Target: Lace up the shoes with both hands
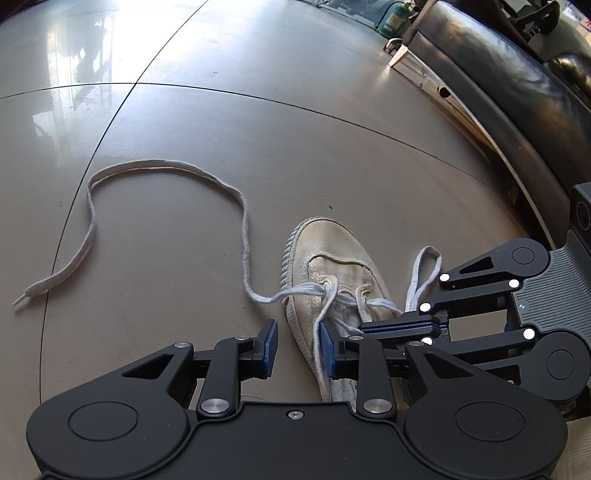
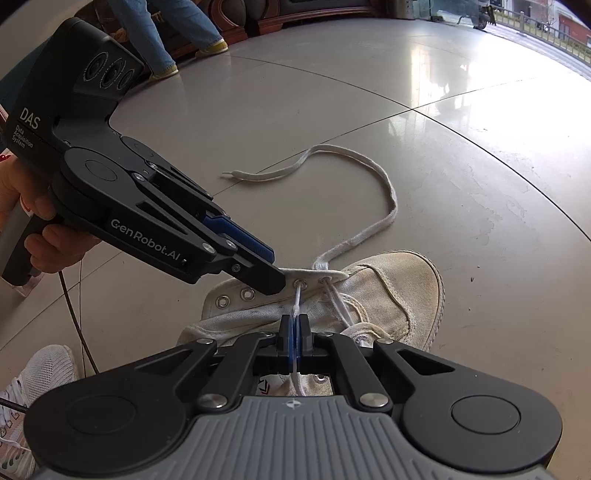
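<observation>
A worn white canvas shoe lies on the grey floor, toe pointing away; it also shows in the right wrist view. A white lace runs through its front eyelets, and its long free end trails over the floor to the left. My left gripper is open, its fingers straddling the shoe's left eyelet flap; in the right wrist view its tip touches that flap. My right gripper is shut on the lace strand coming out of an eyelet, over the tongue; it also shows in the left wrist view.
A black leather sofa runs along the right. A person's legs in jeans stand at the far side. A white mesh sneaker and a thin cable are at the lower left. A hand holds the left gripper's handle.
</observation>
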{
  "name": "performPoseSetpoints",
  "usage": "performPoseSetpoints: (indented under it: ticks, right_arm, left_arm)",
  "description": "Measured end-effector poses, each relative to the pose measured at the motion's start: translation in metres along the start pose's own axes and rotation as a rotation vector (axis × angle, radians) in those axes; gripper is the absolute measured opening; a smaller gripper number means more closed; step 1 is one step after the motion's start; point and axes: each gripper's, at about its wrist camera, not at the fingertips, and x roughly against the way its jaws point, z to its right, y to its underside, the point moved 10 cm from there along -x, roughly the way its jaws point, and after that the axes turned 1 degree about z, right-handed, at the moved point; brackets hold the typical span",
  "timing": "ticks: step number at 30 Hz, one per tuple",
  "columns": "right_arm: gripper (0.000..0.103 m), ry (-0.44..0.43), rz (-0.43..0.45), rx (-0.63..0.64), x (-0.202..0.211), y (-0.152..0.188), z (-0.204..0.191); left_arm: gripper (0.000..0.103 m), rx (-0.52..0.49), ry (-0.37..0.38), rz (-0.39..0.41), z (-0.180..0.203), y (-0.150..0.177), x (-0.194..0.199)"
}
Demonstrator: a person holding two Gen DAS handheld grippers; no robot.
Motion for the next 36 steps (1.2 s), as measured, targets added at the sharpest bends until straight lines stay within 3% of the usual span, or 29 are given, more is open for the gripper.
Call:
performPoseSetpoints:
  ticks: [21,25,29,36]
  right_arm:
    - [0.001,0.0,0.005,-0.008,-0.003,-0.003,0.0]
    - [0.002,0.007,0.023,0.0,-0.005,-0.007,0.002]
    - [0.002,0.003,0.037,0.001,-0.008,-0.009,0.005]
    - [0.002,-0.015,0.067,0.016,-0.01,-0.01,0.004]
  left_arm:
    - [0.026,0.001,-0.003,0.0,0.002,-0.002,-0.002]
    - [0.024,-0.023,0.015,0.047,0.006,-0.009,0.011]
    - [0.022,-0.014,-0.013,0.087,-0.005,-0.019,0.019]
    - [0.019,0.036,0.078,0.042,0.0,-0.013,0.002]
